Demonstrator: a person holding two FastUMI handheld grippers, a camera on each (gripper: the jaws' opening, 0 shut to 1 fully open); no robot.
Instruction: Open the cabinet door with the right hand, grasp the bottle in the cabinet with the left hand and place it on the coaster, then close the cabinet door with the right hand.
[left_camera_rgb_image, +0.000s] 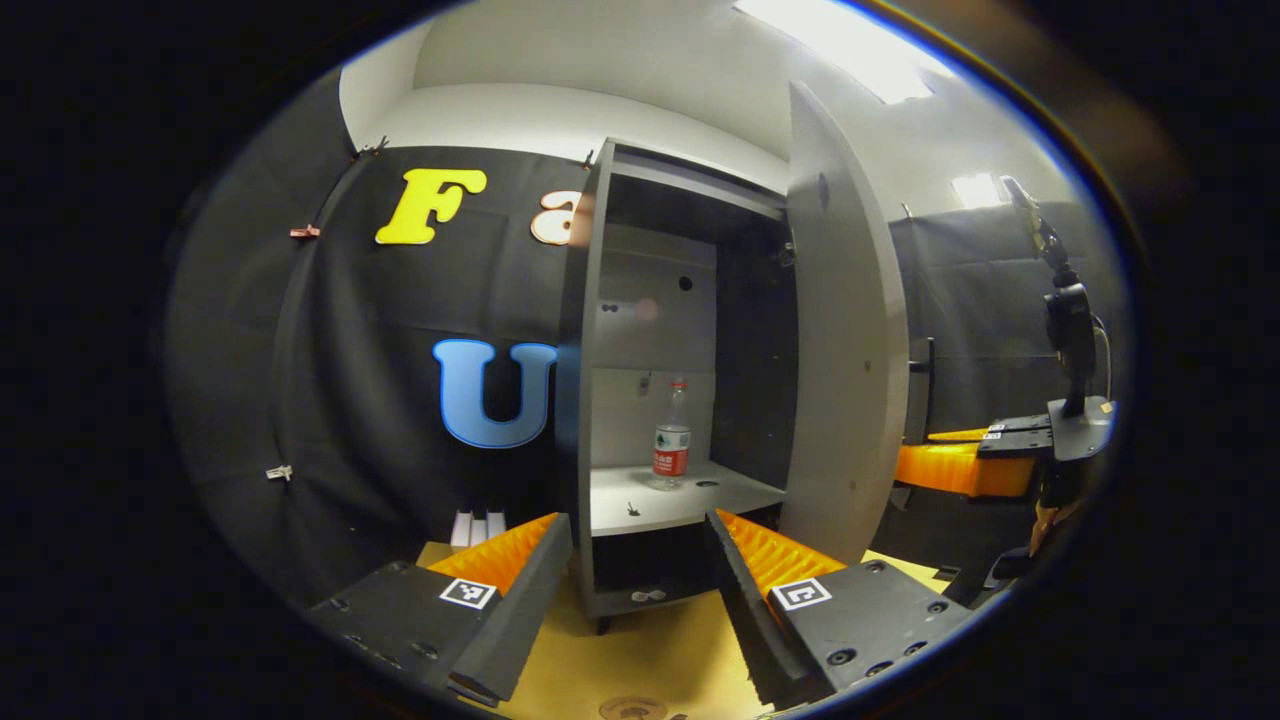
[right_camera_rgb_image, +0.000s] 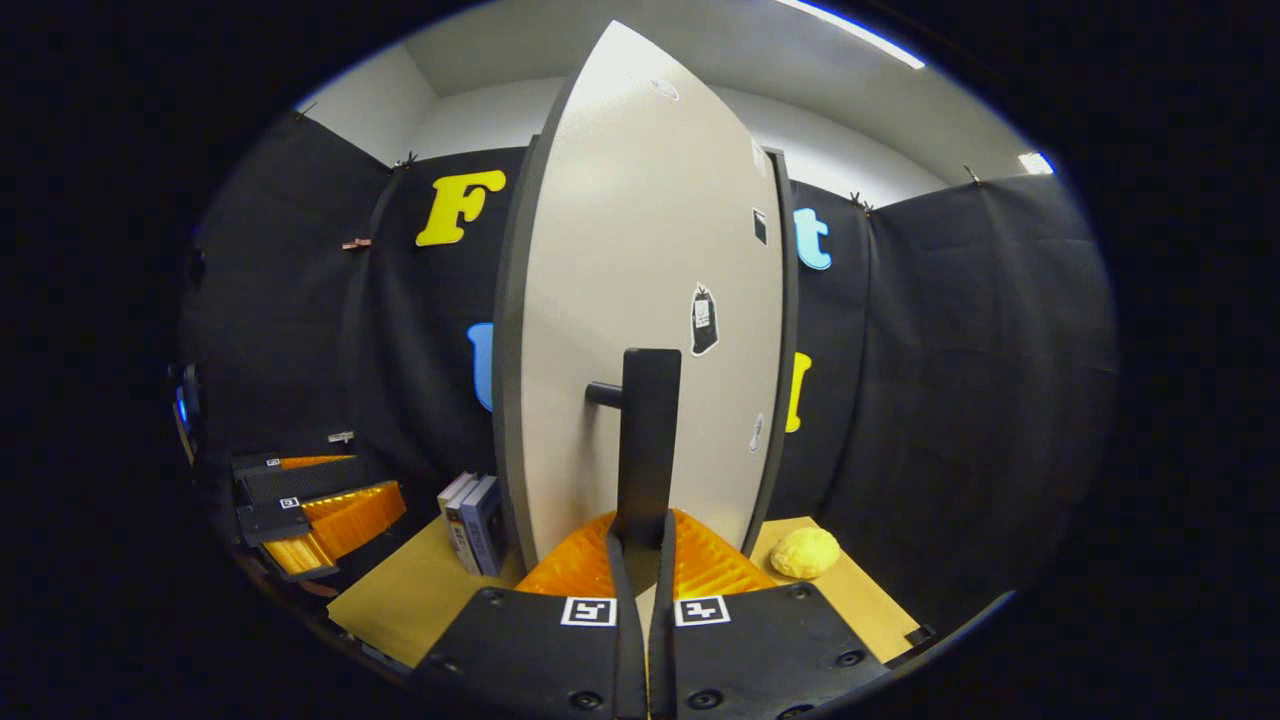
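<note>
The right gripper (right_camera_rgb_image: 640, 545) was clamped on the door handle (right_camera_rgb_image: 647, 440), the cabinet door (left_camera_rgb_image: 845, 330) swung open. The left gripper (left_camera_rgb_image: 640, 545) stood spread, well short of the bottle (left_camera_rgb_image: 672, 440) on the shelf (left_camera_rgb_image: 640, 505). Reaching in, a finger could clip the bottle and topple it; the coaster (left_camera_rgb_image: 632, 708), probably that disc at the near edge, was barely visible.

Black cloth walls (right_camera_rgb_image: 960, 350), white upper wall (left_camera_rgb_image: 560, 115), ceiling light panel (left_camera_rgb_image: 850, 45), tan tabletop (right_camera_rgb_image: 400, 595).

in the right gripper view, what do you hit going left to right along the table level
left gripper → books → cabinet door, with its handle clamped in the right gripper → yellow lump
</note>
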